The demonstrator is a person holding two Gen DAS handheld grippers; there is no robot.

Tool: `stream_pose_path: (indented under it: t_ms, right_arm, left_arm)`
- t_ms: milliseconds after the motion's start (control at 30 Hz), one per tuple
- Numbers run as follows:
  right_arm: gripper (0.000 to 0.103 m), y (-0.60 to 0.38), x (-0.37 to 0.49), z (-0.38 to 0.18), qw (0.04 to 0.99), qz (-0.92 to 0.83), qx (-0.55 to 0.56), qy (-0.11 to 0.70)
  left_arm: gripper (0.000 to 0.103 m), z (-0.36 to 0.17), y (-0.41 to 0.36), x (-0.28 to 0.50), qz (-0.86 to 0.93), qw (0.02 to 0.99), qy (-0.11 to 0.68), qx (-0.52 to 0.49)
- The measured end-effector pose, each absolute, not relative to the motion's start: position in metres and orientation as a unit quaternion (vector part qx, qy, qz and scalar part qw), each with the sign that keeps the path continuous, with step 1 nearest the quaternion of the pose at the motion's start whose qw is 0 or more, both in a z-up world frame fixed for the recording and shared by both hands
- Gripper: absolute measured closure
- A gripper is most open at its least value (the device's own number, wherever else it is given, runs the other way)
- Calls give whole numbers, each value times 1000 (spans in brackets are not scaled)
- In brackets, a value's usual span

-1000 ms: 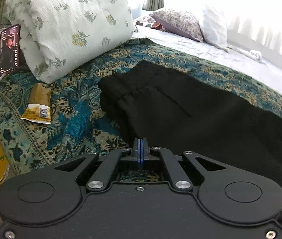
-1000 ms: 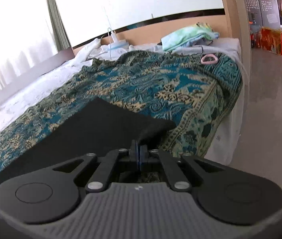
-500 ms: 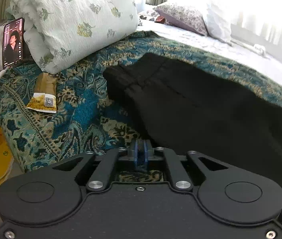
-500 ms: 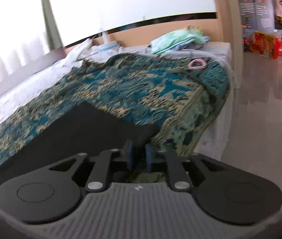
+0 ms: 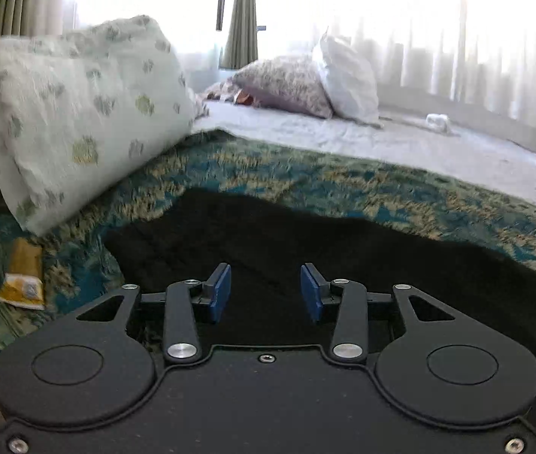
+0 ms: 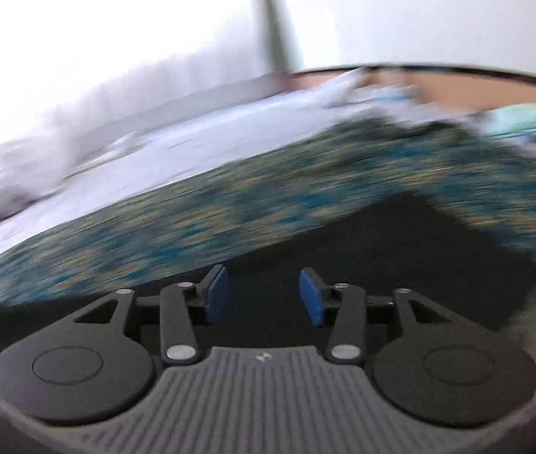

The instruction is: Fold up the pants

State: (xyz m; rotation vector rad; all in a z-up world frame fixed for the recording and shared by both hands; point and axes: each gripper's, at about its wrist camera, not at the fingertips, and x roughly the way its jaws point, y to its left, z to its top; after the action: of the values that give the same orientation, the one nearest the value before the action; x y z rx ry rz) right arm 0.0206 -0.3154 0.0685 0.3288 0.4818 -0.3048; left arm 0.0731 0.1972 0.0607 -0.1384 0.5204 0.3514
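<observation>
Black pants [image 5: 343, 257] lie flat on a teal and gold patterned bedspread [image 5: 306, 178]. In the left wrist view my left gripper [image 5: 265, 292] hovers just above their near edge, its jaws opening, blue pads apart, nothing pinched between them. The right wrist view is blurred by motion: the pants [image 6: 400, 265] appear as a dark sheet on the bedspread [image 6: 230, 219], and my right gripper [image 6: 263, 296] is over them with its jaws opening and no cloth between the pads.
A big pale floral pillow [image 5: 78, 121] sits at the left of the bed, with a yellow packet [image 5: 24, 276] below it. Two more pillows [image 5: 306, 83] lie far back on a white sheet [image 5: 400, 143]. Curtained windows stand behind.
Both grippers were shut at the pants' edge and have let go, jaws now apart. Both have lifted and swung in over the pants; the right one moved fast, blurring its view.
</observation>
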Motion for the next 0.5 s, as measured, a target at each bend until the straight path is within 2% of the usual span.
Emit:
stream_pose_path:
  t_ms: [167,233,267,500]
  right_arm:
    - [41,-251,100,74,934,-18,192,300]
    - [41,-218,138,74,926,23,199,321]
    - [41,-201,157,73,922,37,195,333]
    - [42,-67,267,52,886,97,137,431]
  left_arm:
    - [64,35,218,83,209,939,263,-70]
    - [65,21,226,87,233,927,288,-61]
    - [65,13,230,89,238,921,304,-54]
    - [65,2,228,85,238,928,283,-37]
